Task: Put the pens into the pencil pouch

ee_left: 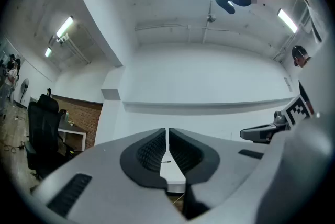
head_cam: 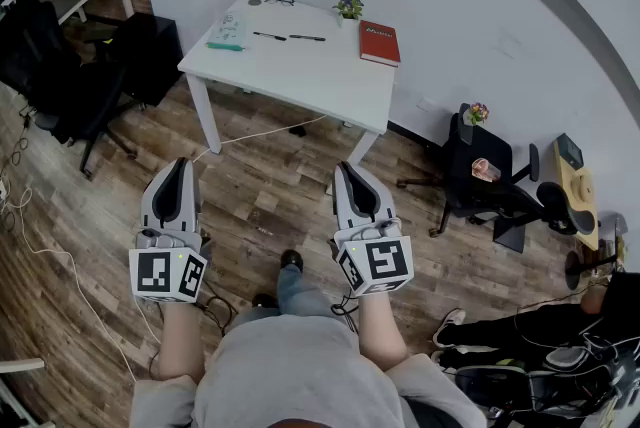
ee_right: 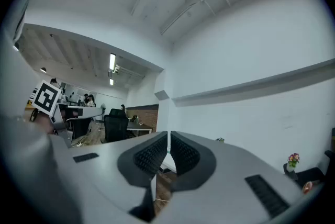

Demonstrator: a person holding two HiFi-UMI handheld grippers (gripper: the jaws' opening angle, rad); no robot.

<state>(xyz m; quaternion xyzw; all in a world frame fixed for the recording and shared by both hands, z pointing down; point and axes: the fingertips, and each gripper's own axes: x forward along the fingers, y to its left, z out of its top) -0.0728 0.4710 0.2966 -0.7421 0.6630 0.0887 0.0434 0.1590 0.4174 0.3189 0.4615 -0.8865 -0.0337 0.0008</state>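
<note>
Nearest to me, the left gripper [head_cam: 179, 164] and right gripper [head_cam: 352, 170] were both held low in front of the person. Each had its jaws pressed together with nothing between them, and each gripper's own view confirmed that. Both hung over bare wood floor, well short of the table [head_cam: 300, 76], so nothing in the task had been started.

Farther out on the table, the two pens [head_cam: 288, 37] lay flat near the far edge, roughly end to end with a small gap between them. Their long axes ran left-right across the tabletop. They were too small for me to tell which end was the tip. The pouch [head_cam: 228, 31] sat just left of them, near the far left corner, and I couldn't tell if it was open.

My guess was that the pens would be light, stiff and slick, and would probably roll if nudged. I'd pinch one across the barrel around mid-length, with the jaws square to that left-right axis. The pouch looked soft, so I figured it might need the other gripper to pin it or hold its mouth open.

A red book [head_cam: 379, 43] and a small plant [head_cam: 349, 9] sat off to the right, clear of the pens.
</note>
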